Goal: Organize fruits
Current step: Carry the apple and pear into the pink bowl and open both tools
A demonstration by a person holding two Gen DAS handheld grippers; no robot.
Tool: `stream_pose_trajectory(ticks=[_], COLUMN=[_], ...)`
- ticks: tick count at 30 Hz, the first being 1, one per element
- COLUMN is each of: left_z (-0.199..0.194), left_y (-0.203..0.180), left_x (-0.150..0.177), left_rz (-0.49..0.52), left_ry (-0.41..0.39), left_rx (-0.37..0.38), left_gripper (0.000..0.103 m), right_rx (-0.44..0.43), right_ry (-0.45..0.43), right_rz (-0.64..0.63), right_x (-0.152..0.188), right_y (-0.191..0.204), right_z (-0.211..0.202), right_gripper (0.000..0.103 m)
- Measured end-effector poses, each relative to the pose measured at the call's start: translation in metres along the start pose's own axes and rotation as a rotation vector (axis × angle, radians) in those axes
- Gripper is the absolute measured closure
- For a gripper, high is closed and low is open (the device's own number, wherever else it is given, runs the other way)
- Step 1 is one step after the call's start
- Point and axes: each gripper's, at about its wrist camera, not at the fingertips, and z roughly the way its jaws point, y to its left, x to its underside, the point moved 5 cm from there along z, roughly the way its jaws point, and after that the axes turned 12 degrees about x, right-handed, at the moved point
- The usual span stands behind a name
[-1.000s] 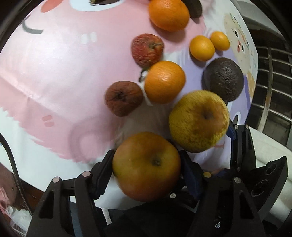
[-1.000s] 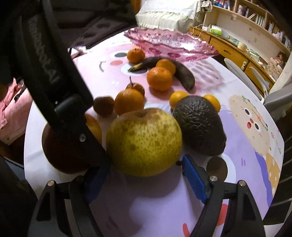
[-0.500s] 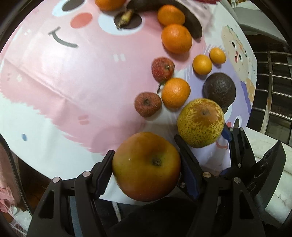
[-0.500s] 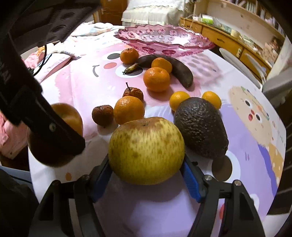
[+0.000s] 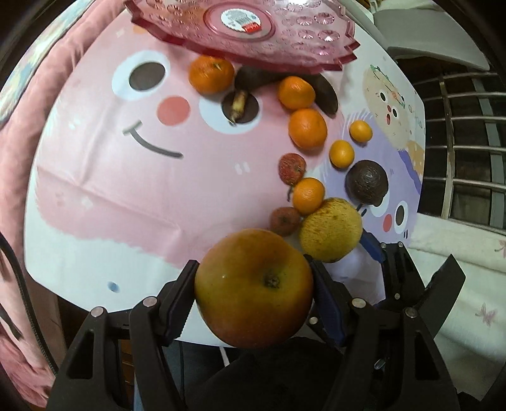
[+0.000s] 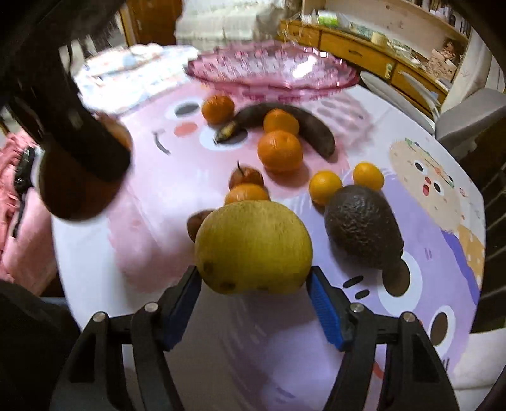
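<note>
**Two fruits gripped above the tabletop**

The left gripper (image 5: 254, 289) is closed around a large red-orange apple (image 5: 254, 288), its two fingers pressed to the fruit's sides, held clear of the tabletop (image 5: 126, 189) near its front edge. The right gripper (image 6: 253, 284) clamps a speckled yellow pear (image 6: 253, 246) between its blue pads (image 6: 322, 303); in the left wrist view the pear (image 5: 330, 229) sits just beside the apple, on its right.

Below them the cartoon-printed cover carries the other fruit: a dark avocado (image 6: 363, 224) just right of the pear, two small oranges (image 6: 325, 186) behind it, several mandarins (image 6: 280, 150), a blackened banana (image 6: 284, 121) and two small wrinkled red fruits (image 5: 292, 164) (what kind they are is hard to tell). A pink patterned plate (image 5: 243, 28) stands at the far edge, touching or overlapping the banana's end in the left wrist view.
</note>
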Motion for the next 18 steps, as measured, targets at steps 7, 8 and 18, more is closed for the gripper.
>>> stream_pose_trajectory(ticks=[7, 8, 18], left_z=[-0.027, -0.03, -0.068], left_y=[0.02, 0.022, 0.035], left_x=[-0.021, -0.024, -0.06], left_rz=[0.082, 0.095, 0.196], left_ry=[0.026, 0.026, 0.027], left_rx=[-0.016, -0.02, -0.036], left_gripper=[0.035, 0.035, 0.035], right_rx=[0.085, 0.098, 0.168], right_ry=[0.051, 0.06, 0.102], right_rz=[0.136, 0.157, 0.316], right_x=[-0.008, -0.01, -0.018], right_y=[0.001, 0.0, -0.01], right_z=[0.012, 0.015, 0.022], right_gripper=[0.027, 0.027, 0.031])
